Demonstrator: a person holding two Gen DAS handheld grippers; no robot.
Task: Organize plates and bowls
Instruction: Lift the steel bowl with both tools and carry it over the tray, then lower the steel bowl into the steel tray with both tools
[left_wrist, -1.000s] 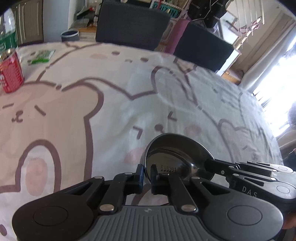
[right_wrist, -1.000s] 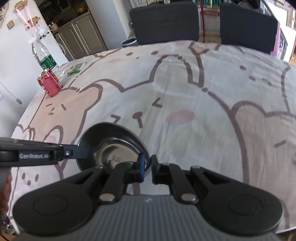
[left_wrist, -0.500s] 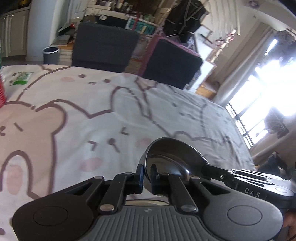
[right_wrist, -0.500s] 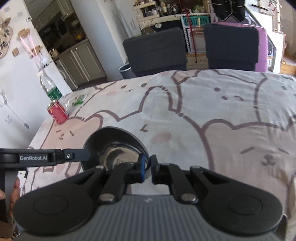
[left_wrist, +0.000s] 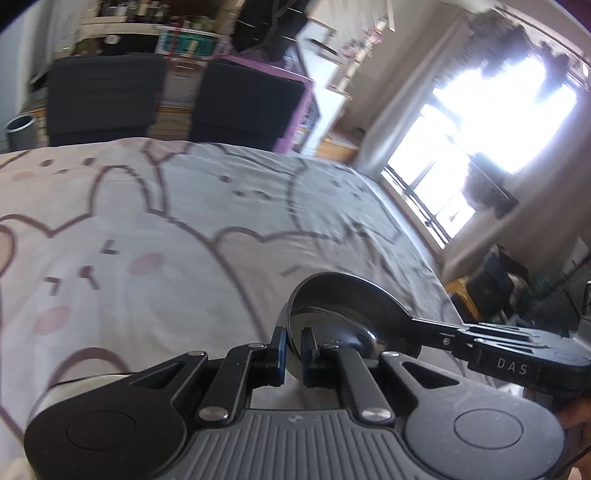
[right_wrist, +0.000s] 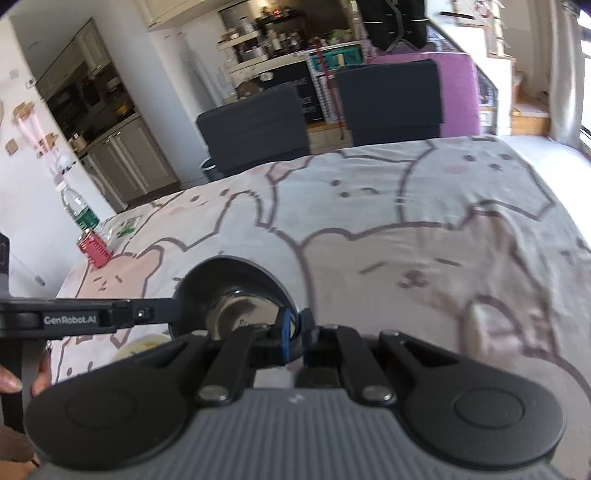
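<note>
While the left gripper (left_wrist: 290, 354) and right gripper (right_wrist: 295, 338) each clamp opposite rims of the round stainless-steel bowl (right_wrist: 240, 295), it hangs between them, lifted above the cartoon-print tablecloth (right_wrist: 424, 229).

You lift the steel bowl (left_wrist: 343, 314) off the surface (left_wrist: 184, 229) with both tongs and carry it up and toward the window side; a pale dish (right_wrist: 142, 345) now shows beneath it.
</note>
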